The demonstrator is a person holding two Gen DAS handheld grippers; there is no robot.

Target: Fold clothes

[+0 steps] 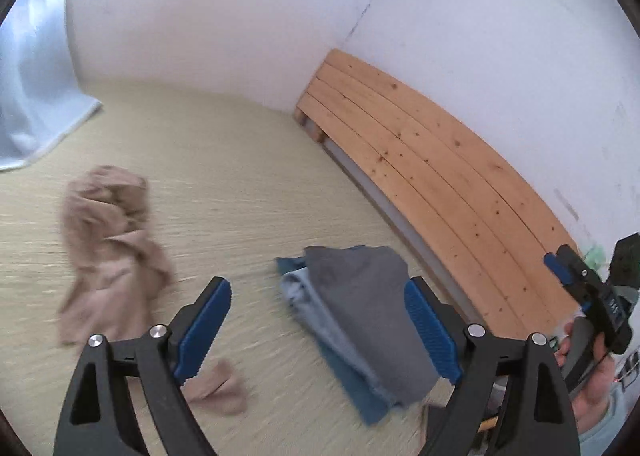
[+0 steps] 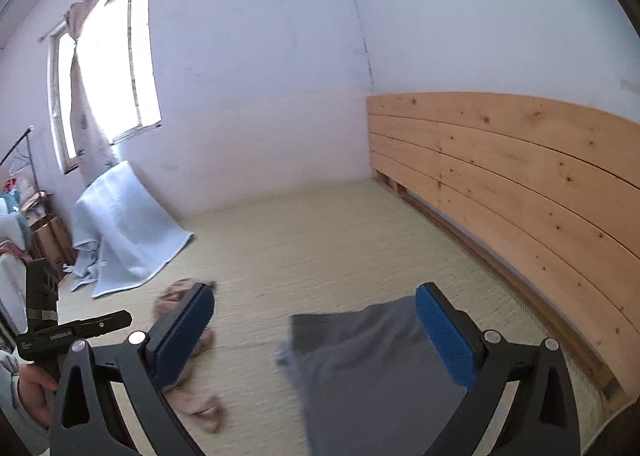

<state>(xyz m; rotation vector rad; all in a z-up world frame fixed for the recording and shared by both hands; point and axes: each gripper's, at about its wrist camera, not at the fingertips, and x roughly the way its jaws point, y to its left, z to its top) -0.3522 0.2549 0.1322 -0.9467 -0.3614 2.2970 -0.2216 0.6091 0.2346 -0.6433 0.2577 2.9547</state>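
A folded stack lies on the straw mat: a grey garment point(image 1: 360, 304) on top of a pale blue one and a teal one. A crumpled beige garment point(image 1: 108, 248) lies loose to its left. My left gripper point(image 1: 320, 332) hovers open above the mat, with nothing between its blue pads. My right gripper point(image 2: 316, 336) is also open and empty, above the near edge of the grey garment point(image 2: 360, 368). The beige garment point(image 2: 176, 292) shows partly behind its left finger. A hand point(image 1: 592, 384) holds the right gripper at the far right of the left wrist view.
A wooden plank panel point(image 1: 420, 160) runs along the right wall beside the mat point(image 1: 220, 160). A pale blue blanket point(image 2: 120, 228) is draped against the far wall under a window point(image 2: 108, 68). Furniture and a rack point(image 2: 24, 192) stand at the far left.
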